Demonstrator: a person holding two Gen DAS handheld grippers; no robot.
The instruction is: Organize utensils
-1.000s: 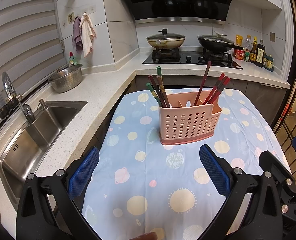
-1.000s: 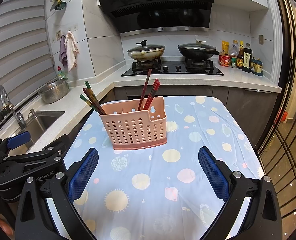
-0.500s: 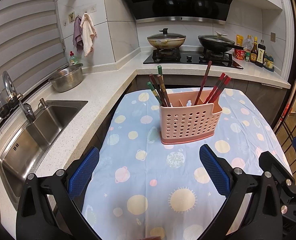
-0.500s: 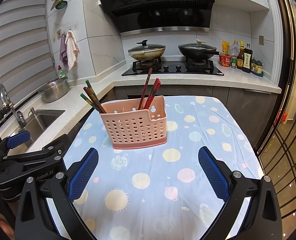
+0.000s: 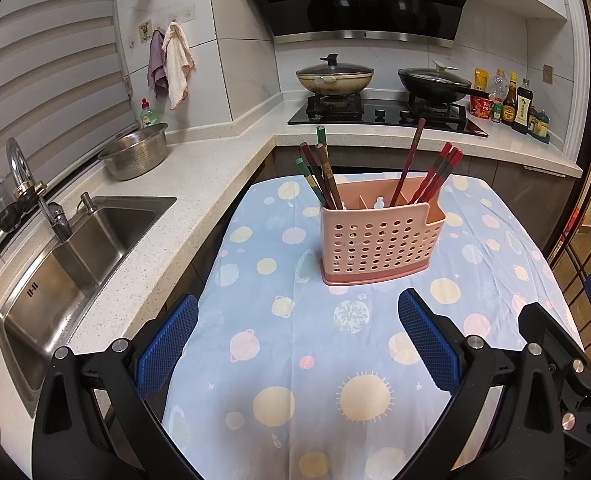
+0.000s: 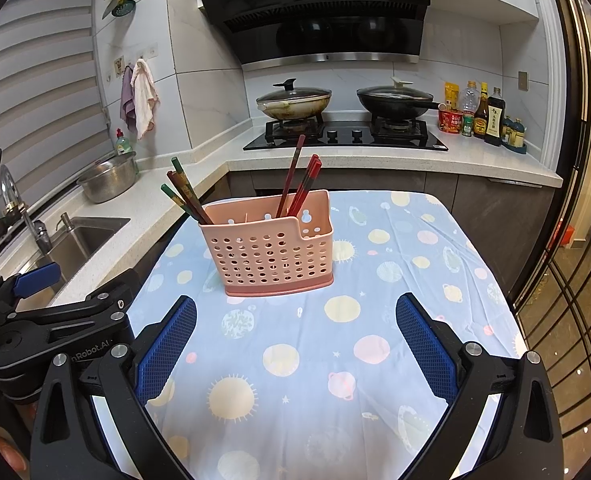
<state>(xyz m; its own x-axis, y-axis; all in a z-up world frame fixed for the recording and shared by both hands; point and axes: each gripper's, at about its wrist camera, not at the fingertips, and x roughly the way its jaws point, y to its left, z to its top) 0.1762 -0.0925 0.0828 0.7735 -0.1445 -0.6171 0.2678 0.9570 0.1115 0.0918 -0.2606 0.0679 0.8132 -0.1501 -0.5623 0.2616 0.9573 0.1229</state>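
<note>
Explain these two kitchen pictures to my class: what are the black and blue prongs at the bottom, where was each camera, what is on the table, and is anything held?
A person holds a two-finger gripper in each hand, each with a camera looking along its fingers. One picture is from the left gripper, the other from the right gripper. The blue pads are the fingertips. On the table's cloth stands a pink caddy with chopsticks. Both grippers are open and hold nothing.
</note>
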